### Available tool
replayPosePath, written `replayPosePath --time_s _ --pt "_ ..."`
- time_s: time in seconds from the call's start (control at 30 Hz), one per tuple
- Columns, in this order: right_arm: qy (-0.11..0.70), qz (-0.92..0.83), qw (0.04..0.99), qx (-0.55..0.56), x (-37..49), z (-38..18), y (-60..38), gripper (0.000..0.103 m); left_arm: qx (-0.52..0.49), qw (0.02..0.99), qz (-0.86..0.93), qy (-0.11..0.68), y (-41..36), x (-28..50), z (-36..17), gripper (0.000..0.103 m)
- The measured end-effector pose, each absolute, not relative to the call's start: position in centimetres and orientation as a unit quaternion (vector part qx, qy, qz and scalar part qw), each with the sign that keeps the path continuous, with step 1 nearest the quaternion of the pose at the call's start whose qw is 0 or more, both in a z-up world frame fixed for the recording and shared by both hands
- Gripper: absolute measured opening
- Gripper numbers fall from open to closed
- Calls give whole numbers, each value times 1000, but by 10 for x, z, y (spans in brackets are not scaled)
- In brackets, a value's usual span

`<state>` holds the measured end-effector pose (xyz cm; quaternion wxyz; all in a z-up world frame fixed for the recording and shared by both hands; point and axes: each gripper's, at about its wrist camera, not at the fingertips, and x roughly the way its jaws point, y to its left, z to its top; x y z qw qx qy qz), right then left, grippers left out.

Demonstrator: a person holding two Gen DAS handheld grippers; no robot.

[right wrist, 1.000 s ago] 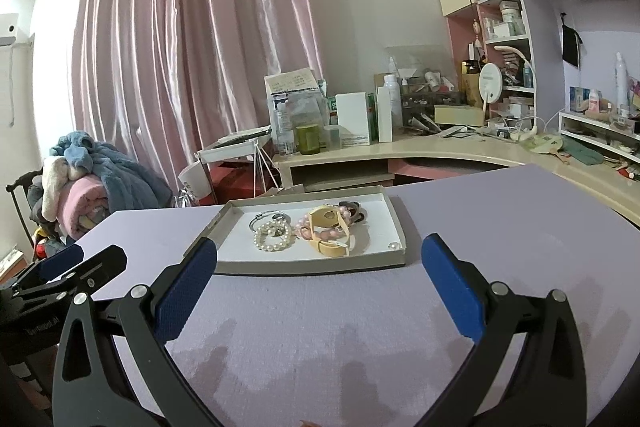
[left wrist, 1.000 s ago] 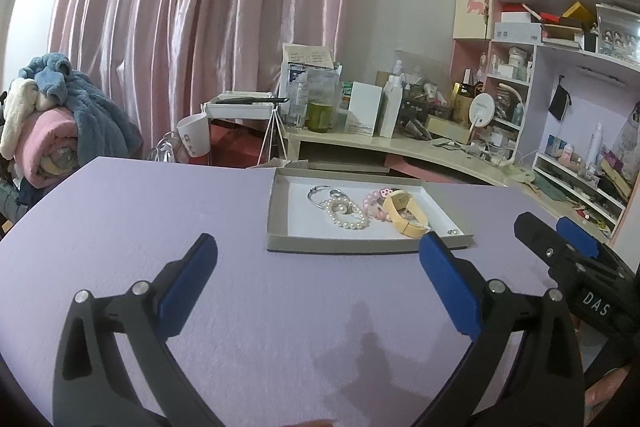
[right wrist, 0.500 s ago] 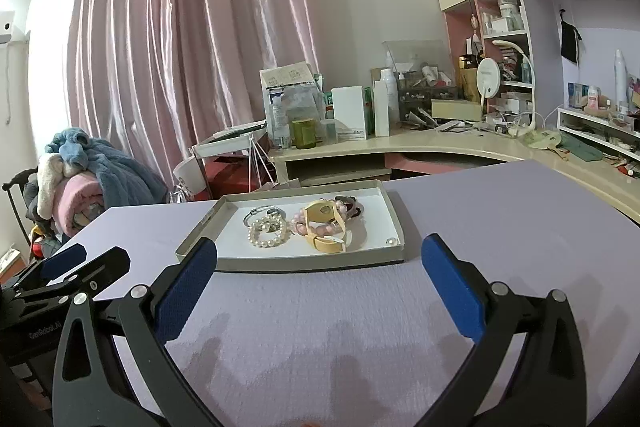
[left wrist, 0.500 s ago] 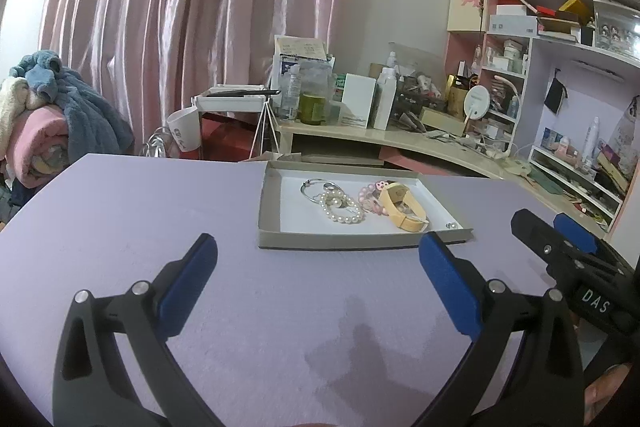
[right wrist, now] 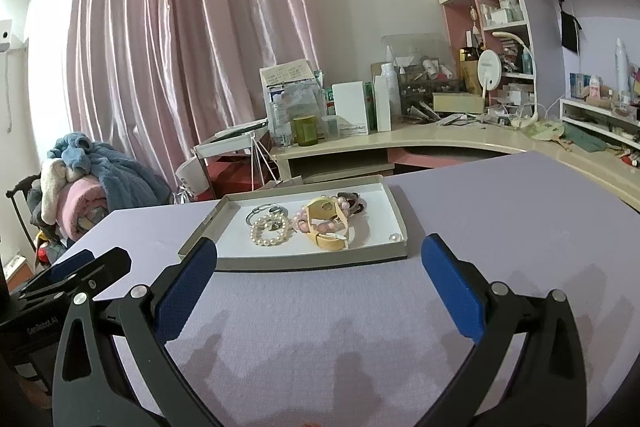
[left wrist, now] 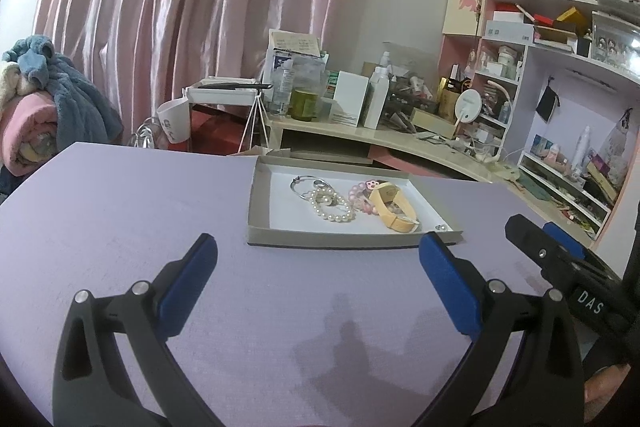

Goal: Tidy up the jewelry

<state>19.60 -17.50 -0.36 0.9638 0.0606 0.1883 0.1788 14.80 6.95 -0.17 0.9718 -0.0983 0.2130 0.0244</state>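
We hold our left gripper (left wrist: 318, 259) above the lavender table (left wrist: 120, 211), its blue-padded fingers spread wide apart with nothing between them. Our right gripper (right wrist: 318, 267) hovers the same way, fingers wide and empty, and it shows at the right edge of the left wrist view.

Ahead of both grippers a shallow grey cardboard tray (right wrist: 304, 259) with a white floor lies flat on the table. All the jewelry sits inside the tray. A white pearl bracelet (right wrist: 269, 230) lies toward the tray's left half, overlapping a thin silver ring-shaped bangle (right wrist: 260, 210) just behind it. To the right of the pearls a pink bead bracelet (right wrist: 316, 225) is tangled with a yellow strap band (right wrist: 330, 223), and a dark bracelet (right wrist: 354, 201) lies behind them near the tray's far wall. A small clear stud (right wrist: 394, 236) rests alone in the tray's near right corner.
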Motion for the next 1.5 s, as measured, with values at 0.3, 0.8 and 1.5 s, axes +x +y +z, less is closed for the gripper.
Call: replayPosePath --time_s 0.3,0.8,1.5 --pt "191 186 961 67 197 -4 -176 102 -105 971 13 213 70 149 -3 101" --pt "193 185 961 67 197 -5 -176 102 -105 971 16 214 68 149 -3 101" --pt "195 185 961 68 196 -8 -179 102 -93 971 22 217 65 155 -12 101"
